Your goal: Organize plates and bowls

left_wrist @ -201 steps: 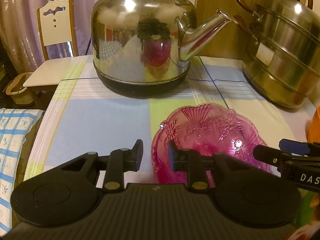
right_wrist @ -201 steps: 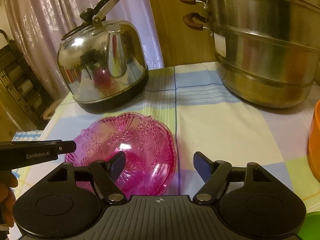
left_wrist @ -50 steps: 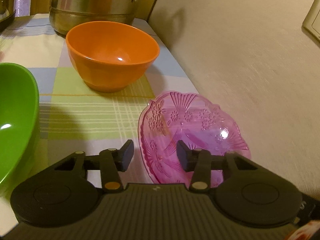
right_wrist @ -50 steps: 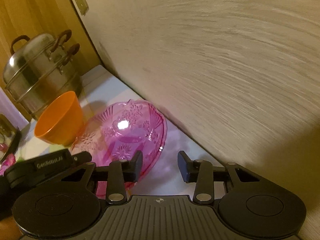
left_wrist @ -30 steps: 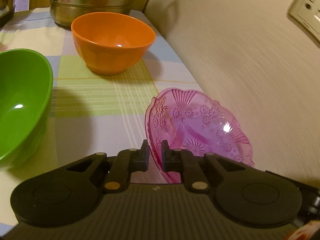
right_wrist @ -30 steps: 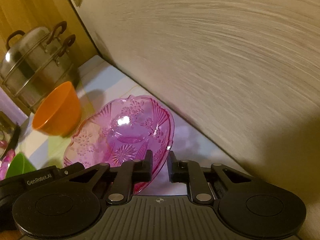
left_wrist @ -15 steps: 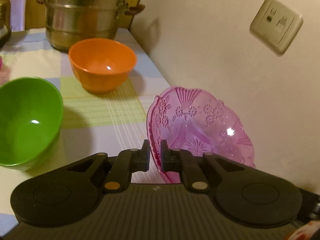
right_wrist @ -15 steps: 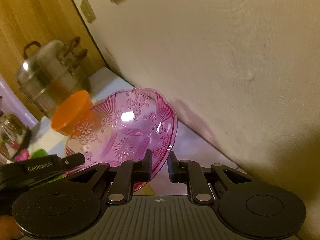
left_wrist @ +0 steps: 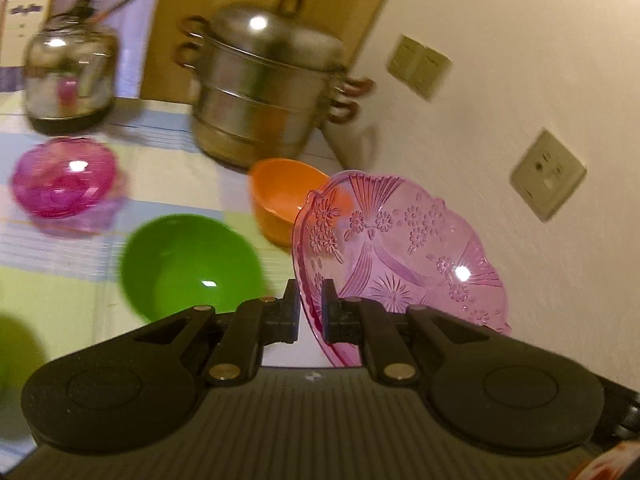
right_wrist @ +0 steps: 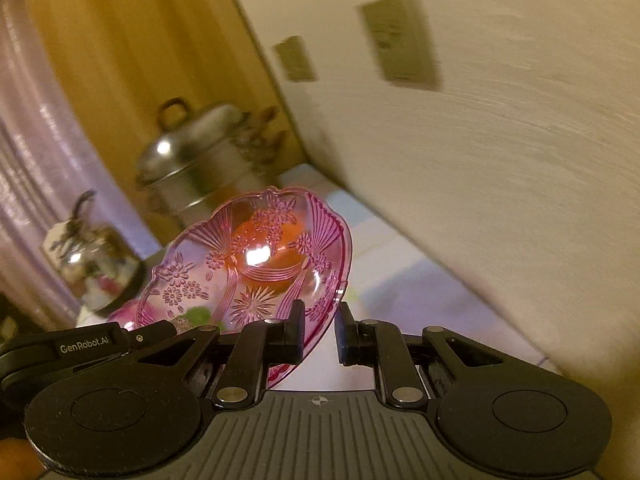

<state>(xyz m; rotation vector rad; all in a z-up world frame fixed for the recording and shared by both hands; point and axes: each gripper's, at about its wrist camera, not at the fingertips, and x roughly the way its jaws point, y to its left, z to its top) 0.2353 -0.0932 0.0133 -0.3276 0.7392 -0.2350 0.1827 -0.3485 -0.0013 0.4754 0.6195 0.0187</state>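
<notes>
Above the checked tablecloth, near the wall, the pink glass plate is pinched at opposite rims by left gripper and right gripper, so that it is carried level.

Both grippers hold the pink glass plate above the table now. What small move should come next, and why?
Probably carry the pink plate left toward the second pink dish near the kettle. Both the left gripper and right gripper pinch its rim, it is lifted and tilted, and matching pieces likely belong together.
</notes>
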